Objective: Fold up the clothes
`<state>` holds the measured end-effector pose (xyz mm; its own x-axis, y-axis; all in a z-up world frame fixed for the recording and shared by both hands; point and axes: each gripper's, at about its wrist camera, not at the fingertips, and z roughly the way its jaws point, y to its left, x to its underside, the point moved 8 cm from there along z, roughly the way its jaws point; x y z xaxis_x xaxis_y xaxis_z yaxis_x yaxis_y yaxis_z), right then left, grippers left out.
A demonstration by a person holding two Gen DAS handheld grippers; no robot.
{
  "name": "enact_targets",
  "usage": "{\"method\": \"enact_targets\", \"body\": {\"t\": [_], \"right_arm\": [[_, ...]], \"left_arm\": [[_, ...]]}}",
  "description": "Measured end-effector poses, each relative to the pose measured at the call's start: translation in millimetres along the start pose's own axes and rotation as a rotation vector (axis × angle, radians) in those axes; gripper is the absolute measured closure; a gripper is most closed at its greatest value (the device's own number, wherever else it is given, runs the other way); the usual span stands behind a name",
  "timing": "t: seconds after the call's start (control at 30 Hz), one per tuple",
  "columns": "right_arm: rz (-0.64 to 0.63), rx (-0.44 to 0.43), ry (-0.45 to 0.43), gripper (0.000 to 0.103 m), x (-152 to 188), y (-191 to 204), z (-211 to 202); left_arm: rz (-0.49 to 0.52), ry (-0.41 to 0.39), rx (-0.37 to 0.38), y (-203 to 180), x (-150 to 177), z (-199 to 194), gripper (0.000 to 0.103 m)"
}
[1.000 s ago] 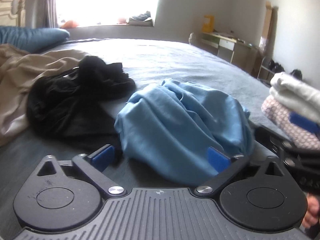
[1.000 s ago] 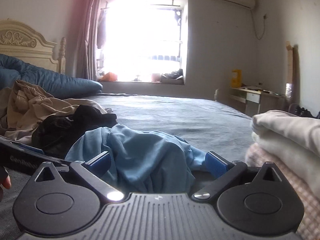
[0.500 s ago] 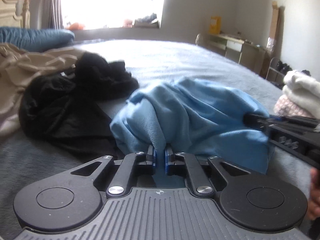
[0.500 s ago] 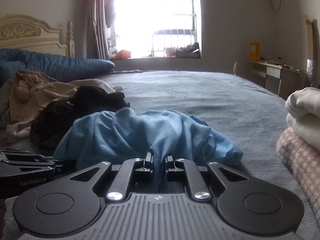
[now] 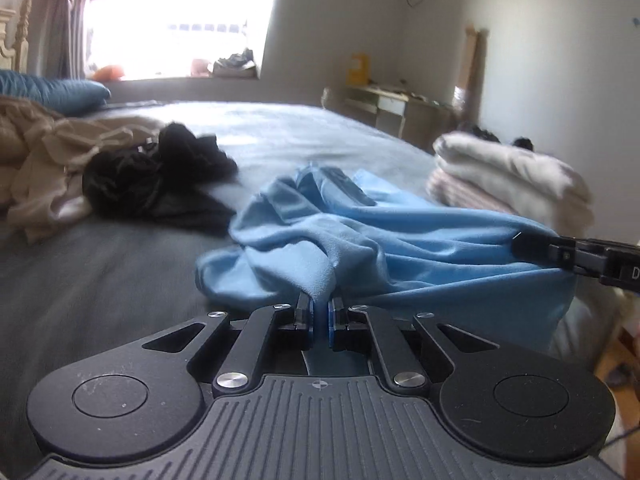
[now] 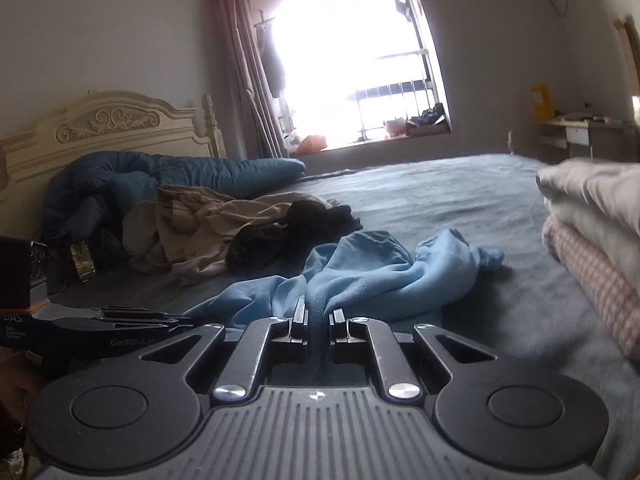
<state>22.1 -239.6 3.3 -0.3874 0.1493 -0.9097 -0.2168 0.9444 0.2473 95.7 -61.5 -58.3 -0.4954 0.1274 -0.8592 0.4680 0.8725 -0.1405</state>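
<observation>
Both the left hand-held gripper (image 5: 319, 322) and right hand-held gripper (image 6: 319, 330) are clamped on the crumpled blue garment (image 5: 400, 248) on the bed (image 5: 100, 280), with a folded stack (image 5: 508, 176) beside it and beige (image 6: 208, 220) and black clothes (image 5: 156, 184) lying unfolded.

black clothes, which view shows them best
The left wrist view: the black clothes lie large and unblocked on the bed, beside the beige clothes. In the right wrist view they are farther off, smaller and darker, partly hidden behind the blue shirt.
</observation>
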Motion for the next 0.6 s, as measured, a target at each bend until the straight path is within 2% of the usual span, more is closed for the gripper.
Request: {"method": "enact_targets", "body": {"t": [0.13,0.3,0.37,0.43,0.47,0.57,0.6], "right_arm": [[0.061,0.028,0.066,0.093,35,0,-22],[0.072,0.162,0.207,0.09,76,-26,-16],[0.114,0.174,0.253,0.086,81,-33,-18],[0.143,0.186,0.221,0.074,74,-37,-27],[0.152,0.192,0.197,0.063,68,-39,-31],[0.157,0.216,0.126,0.057,49,-43,-42],[0.159,0.222,0.111,0.05,44,-44,-42]], "left_arm": [[-0.033,0.061,0.034,0,33,-16,0.099],[-0.041,0.126,0.062,3,55,-15,0.095],[-0.051,0.099,0.067,5,50,-18,0.073],[-0.051,0.053,0.057,8,43,-24,0.058],[-0.056,0.05,0.054,9,41,-20,0.051],[-0.069,0.04,0.045,14,35,-7,0.039],[-0.073,0.037,0.042,16,33,-3,0.038]]}}
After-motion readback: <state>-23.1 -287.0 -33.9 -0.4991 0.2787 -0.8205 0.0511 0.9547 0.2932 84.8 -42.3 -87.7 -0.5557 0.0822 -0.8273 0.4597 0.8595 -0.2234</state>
